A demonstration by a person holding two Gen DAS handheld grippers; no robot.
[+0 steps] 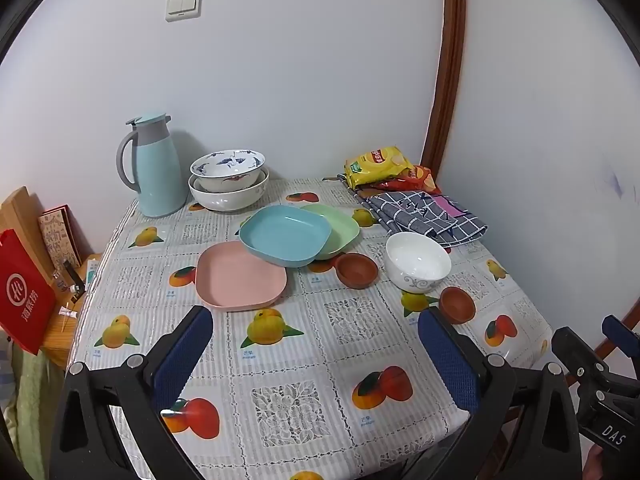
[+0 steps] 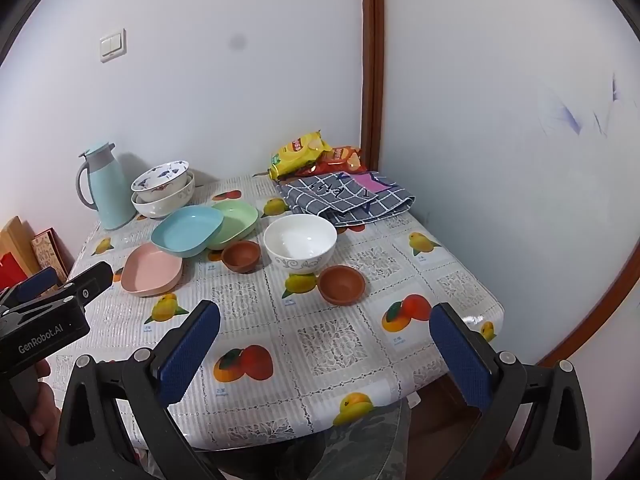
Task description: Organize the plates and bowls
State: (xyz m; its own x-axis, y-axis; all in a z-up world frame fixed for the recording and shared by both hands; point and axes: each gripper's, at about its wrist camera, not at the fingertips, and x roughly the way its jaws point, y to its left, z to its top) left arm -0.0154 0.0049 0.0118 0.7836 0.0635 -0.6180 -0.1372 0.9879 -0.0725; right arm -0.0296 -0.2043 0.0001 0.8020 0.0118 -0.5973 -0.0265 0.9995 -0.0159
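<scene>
On the fruit-print table (image 1: 320, 360) lie a pink plate (image 1: 240, 278), a blue plate (image 1: 285, 234) resting partly on it and on a green plate (image 1: 340, 226). A white bowl (image 1: 417, 261) stands between two small brown bowls (image 1: 357, 270) (image 1: 457, 304). Two patterned bowls (image 1: 229, 178) are nested at the back. My left gripper (image 1: 316, 336) is open and empty, above the table's near part. My right gripper (image 2: 324, 332) is open and empty, short of the near brown bowl (image 2: 342, 284). The right wrist view also shows the white bowl (image 2: 300, 242) and the plates (image 2: 186, 232).
A light blue thermos jug (image 1: 152, 168) stands at the back left. Snack bags (image 1: 380, 166) and a folded checked cloth (image 1: 424, 214) lie at the back right by the wall. A red bag (image 1: 24, 296) and boxes sit on a low stand to the left.
</scene>
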